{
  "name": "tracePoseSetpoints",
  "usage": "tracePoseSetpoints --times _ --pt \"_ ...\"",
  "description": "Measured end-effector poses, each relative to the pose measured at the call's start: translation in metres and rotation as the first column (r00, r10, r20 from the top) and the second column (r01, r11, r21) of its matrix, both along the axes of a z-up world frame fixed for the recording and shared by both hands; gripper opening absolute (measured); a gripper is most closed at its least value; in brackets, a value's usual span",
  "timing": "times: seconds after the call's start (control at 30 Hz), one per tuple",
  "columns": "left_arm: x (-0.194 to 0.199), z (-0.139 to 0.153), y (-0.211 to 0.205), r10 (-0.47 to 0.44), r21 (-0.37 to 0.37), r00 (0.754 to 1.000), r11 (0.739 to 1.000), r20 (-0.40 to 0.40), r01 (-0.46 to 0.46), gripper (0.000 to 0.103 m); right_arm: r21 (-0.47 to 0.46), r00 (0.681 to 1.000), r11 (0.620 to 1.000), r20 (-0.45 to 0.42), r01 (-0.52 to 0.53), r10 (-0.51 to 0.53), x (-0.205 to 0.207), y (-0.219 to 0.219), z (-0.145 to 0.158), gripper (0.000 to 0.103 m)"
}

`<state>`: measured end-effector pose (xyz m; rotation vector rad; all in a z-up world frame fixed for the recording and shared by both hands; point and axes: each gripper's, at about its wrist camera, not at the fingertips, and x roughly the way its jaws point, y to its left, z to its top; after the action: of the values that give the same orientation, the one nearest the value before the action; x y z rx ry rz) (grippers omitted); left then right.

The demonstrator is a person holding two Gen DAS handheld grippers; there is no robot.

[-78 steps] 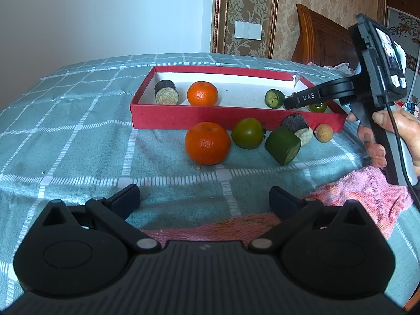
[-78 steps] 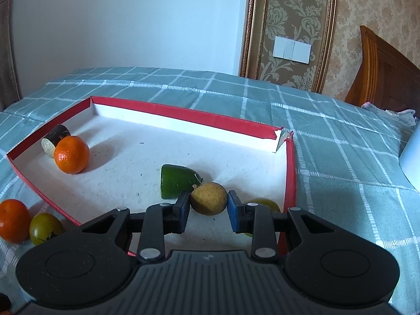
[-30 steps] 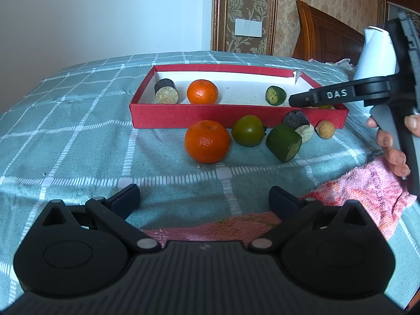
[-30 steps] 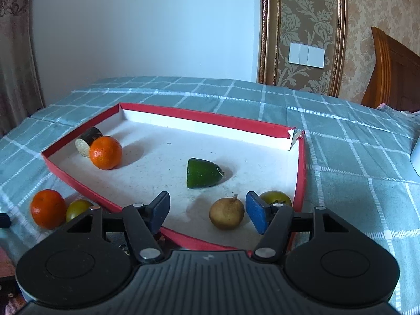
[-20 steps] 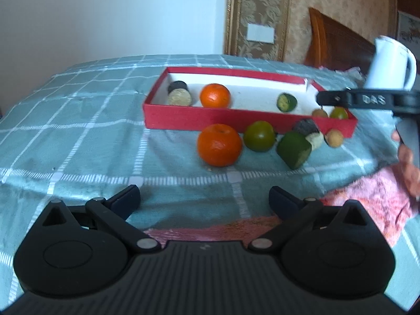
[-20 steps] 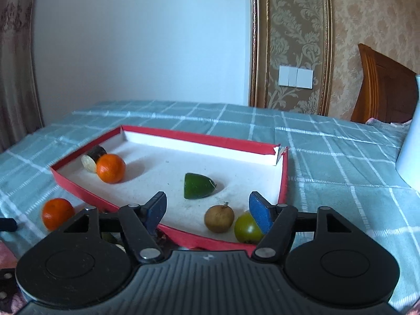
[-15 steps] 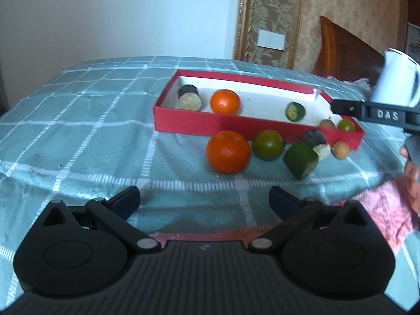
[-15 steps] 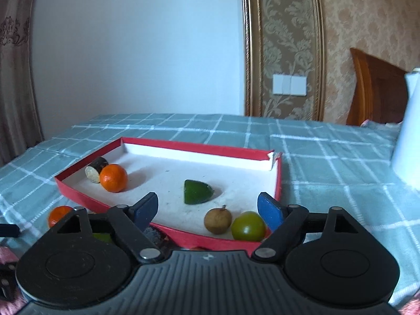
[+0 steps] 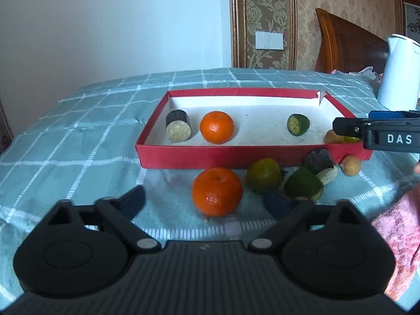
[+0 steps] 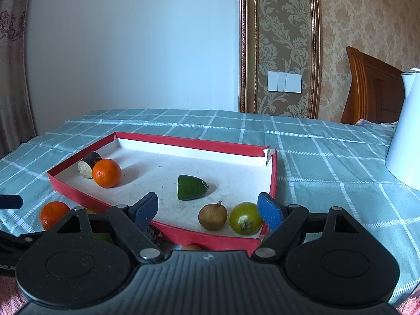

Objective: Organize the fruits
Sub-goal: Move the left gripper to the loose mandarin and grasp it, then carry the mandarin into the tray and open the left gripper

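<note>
One bright orange (image 9: 216,195) sits outside the red box (image 9: 236,155) — just ahead of the left gripper (image 9: 203,201), between fingers spread wide; right gripper (image 10: 208,210) equally agape.

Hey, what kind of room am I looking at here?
Probably a bedroom: a carved wooden headboard, a teal checked bedspread under the red cardboard tray, and damask wallpaper.
</note>
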<state>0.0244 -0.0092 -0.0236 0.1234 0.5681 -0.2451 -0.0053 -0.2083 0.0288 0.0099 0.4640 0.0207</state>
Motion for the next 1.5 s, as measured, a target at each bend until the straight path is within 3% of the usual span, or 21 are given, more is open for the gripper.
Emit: tracePoseSetpoints --times 0.1,0.23,0.27,0.37,0.8,1.07,1.27,1.5 --pt "0.006 -0.003 0.002 0.005 -0.011 1.000 1.000 -0.019 -0.005 0.066 0.000 1.000 1.000 -0.004 -0.004 0.004 0.000 0.001 -0.001 0.083" --pt "0.008 -0.008 0.002 -0.023 -0.025 0.999 0.999 -0.046 0.022 0.053 -0.003 1.000 1.000 -0.017 -0.007 0.007 0.002 0.002 -0.002 0.083" --pt "0.007 -0.008 0.002 -0.037 -0.029 0.998 0.999 -0.042 0.036 0.045 -0.002 1.000 1.000 -0.019 -0.007 0.007 0.003 0.002 -0.002 0.083" --pt "0.005 -0.008 -0.003 -0.056 -0.008 0.998 0.998 -0.035 0.056 0.041 -0.004 1.000 1.000 -0.020 -0.007 0.007 0.002 0.002 -0.002 0.083" --pt "0.001 -0.003 0.002 -0.061 -0.028 0.998 0.998 -0.031 0.060 0.039 -0.011 0.999 1.000 -0.042 -0.001 0.000 0.005 0.003 -0.006 0.083" --pt "0.002 0.019 0.008 -0.060 -0.047 0.998 0.997 0.019 0.061 0.039 -0.020 0.999 1.000 -0.051 0.001 -0.002 0.006 0.005 -0.008 0.083" --pt "0.020 0.031 0.010 -0.041 -0.061 0.999 0.997 0.029 0.042 0.039 -0.022 0.999 1.000 -0.054 0.004 -0.005 0.007 0.005 -0.008 0.083" --pt "0.055 0.034 0.011 -0.030 -0.097 0.999 0.995 -0.021 0.027 0.039 -0.023 0.999 1.000 -0.054 0.005 -0.006 0.007 0.005 -0.008 0.083"
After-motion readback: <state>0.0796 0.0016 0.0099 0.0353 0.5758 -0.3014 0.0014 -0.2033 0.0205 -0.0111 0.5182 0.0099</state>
